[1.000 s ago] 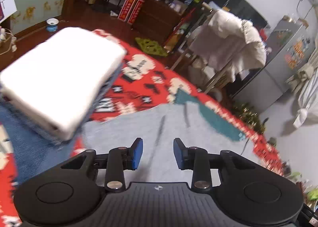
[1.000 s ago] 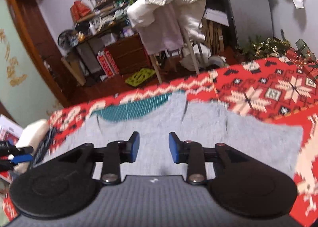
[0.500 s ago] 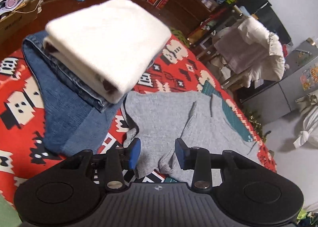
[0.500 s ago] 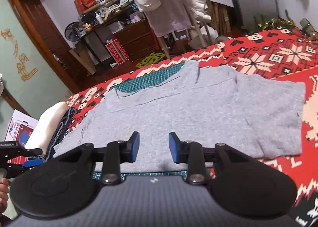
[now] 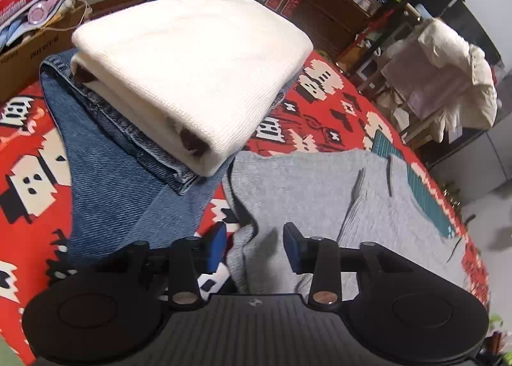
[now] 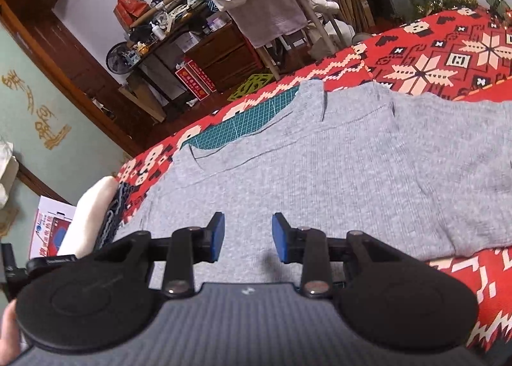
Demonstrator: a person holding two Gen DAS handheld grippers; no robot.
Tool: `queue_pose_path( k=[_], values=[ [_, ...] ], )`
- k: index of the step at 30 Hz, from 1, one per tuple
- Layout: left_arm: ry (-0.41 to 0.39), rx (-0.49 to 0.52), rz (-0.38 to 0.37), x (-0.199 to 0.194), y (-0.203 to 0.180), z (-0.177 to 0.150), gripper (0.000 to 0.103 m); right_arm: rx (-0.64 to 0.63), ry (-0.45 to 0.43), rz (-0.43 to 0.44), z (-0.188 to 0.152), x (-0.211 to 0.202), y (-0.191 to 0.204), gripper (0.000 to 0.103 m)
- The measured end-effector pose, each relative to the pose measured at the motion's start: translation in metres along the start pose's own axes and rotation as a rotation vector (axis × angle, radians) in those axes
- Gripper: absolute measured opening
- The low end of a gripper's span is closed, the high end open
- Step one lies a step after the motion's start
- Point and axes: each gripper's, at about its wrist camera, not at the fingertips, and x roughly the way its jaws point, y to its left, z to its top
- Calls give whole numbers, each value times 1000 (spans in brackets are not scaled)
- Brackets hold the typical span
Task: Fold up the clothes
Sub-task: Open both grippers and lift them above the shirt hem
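Left gripper (image 5: 256, 249): I see blue pads spread wide, empty, over the gray sweater's (image 5: 307, 193) crumpled near-left edge.
Right gripper (image 6: 245, 241): gaping, empty, above the sweater's (image 6: 336, 167) near hem.
Far left: cream knit (image 5: 192, 68) folded atop jeans (image 5: 108, 180).

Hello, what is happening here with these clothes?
A person holding two grippers is folding laundry on a red patterned blanket. A grey sweater lies spread out, not yet folded. The left gripper is open at its edge; the right gripper is open above its middle. A folded cream sweater sits on folded jeans beside it.
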Motion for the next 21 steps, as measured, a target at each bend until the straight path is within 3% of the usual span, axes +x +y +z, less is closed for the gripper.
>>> queue_pose_path(
  k=[5, 12, 21],
  values=[
    [41, -81, -63, 1, 6, -1, 43, -3, 2, 0, 1, 2, -1, 36],
    [85, -291, -170, 1, 30, 0, 42, -8, 14, -8, 0, 6, -1, 36],
    [26, -216, -165, 2, 20, 3, 38, -12, 21, -16, -2, 9, -1, 36]
  ],
)
